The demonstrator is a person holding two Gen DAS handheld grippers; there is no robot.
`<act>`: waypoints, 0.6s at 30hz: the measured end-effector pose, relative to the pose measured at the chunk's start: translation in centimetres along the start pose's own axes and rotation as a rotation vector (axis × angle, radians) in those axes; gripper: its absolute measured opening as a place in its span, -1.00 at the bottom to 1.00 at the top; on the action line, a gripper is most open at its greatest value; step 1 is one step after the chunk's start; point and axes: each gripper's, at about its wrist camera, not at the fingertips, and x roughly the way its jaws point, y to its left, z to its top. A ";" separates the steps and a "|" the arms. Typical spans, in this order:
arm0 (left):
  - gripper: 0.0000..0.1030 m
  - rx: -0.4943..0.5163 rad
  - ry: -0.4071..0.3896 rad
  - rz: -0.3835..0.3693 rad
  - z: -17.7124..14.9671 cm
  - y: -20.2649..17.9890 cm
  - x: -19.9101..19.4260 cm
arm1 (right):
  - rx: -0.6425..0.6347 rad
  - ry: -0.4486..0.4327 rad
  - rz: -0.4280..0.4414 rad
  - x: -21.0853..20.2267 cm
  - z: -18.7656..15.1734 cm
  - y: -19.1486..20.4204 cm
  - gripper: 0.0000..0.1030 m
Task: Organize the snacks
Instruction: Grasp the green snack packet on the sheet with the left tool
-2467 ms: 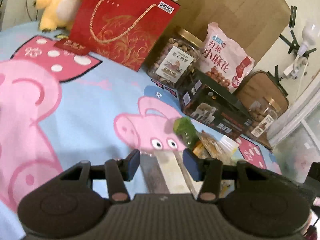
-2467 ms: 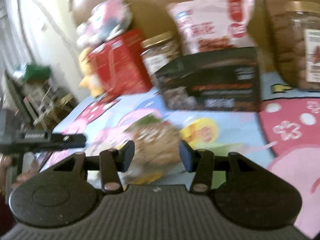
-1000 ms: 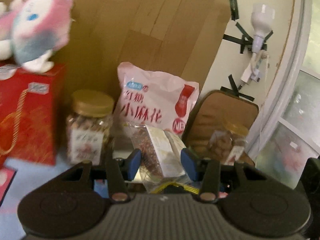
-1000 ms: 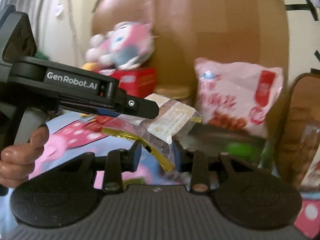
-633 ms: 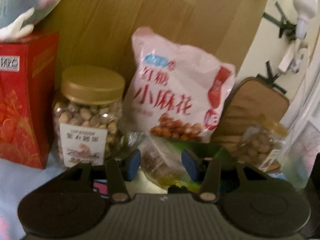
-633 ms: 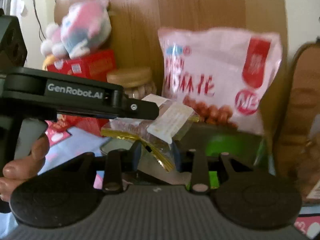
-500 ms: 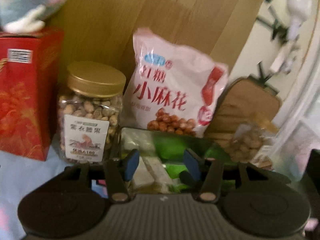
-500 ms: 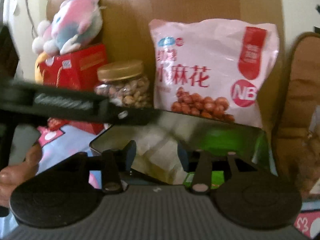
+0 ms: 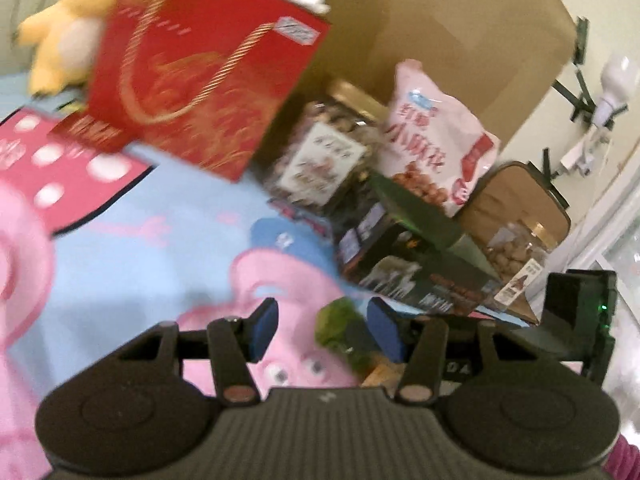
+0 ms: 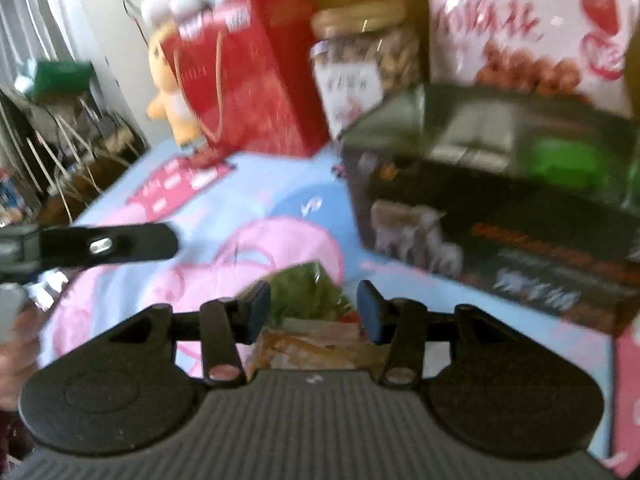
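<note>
Green snack packet (image 10: 308, 292) on cartoon blanket (image 10: 248, 200)

Support surface: bed sheet (image 9: 120, 248), light blue with a pink cartoon-pig print. Along its far edge stand a red gift bag (image 9: 200, 76), a gold-lidded nut jar (image 9: 320, 156), a pink snack bag (image 9: 436, 148) and a second jar (image 9: 516, 256); a dark open box (image 9: 404, 264) sits in front. Nearer lie a green packet (image 10: 308, 292) and an orange-brown packet (image 10: 316, 348), touching.

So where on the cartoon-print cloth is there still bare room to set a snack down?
Bare blue-and-pink cartoon cloth lies between the red gift bag and the dark open snack box. Crowded: the back row by the pink snack bag, and the loose packets at the near edge.
</note>
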 end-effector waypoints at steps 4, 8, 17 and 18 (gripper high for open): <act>-0.02 -0.041 -0.004 0.001 -1.1 2.2 -1.6 | -0.073 0.067 0.171 -0.4 -1.0 3.4 -0.01; -0.02 -0.071 0.004 -0.018 -1.7 3.0 -2.2 | -0.276 0.012 0.055 -2.5 -2.9 7.1 0.00; -0.02 -0.017 0.054 -0.042 -3.3 1.5 -2.2 | -0.526 0.014 -0.322 -5.5 -6.9 6.3 -0.01; -0.02 -0.016 0.054 -0.044 -3.4 1.4 -2.2 | -0.522 0.010 -0.338 -5.8 -7.1 6.0 0.00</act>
